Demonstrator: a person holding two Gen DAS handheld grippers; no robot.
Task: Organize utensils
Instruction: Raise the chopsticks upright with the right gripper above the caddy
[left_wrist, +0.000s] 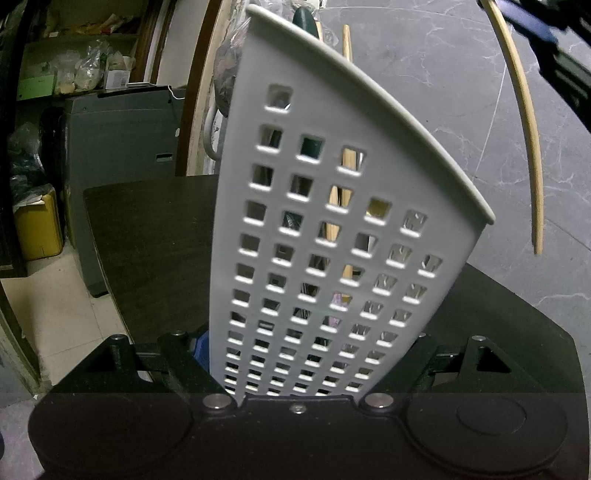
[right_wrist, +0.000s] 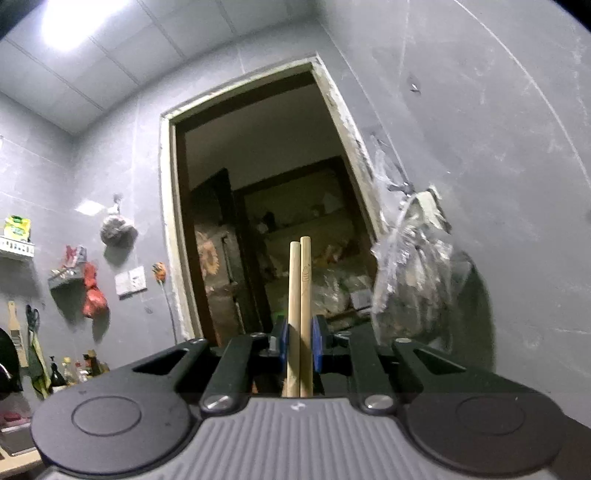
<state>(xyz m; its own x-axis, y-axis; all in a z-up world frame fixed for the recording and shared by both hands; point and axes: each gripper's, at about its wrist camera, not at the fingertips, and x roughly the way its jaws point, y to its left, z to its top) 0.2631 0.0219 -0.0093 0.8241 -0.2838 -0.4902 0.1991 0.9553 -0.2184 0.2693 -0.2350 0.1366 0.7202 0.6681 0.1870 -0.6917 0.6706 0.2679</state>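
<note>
Dark table (left_wrist: 155, 236), yellow bin (left_wrist: 38, 225), doorway (right_wrist: 258, 206), plastic bag (right_wrist: 413, 266) on wall, wall switch (right_wrist: 130, 282), bottles (right_wrist: 74, 369)

I saw the white perforated utensil holder (left_wrist: 332, 229) standing upright on the dark table, with wooden sticks and a dark green handle inside. 2 pale wooden chopsticks (right_wrist: 300, 314) stood side by side, pointing up, clamped together.
</note>
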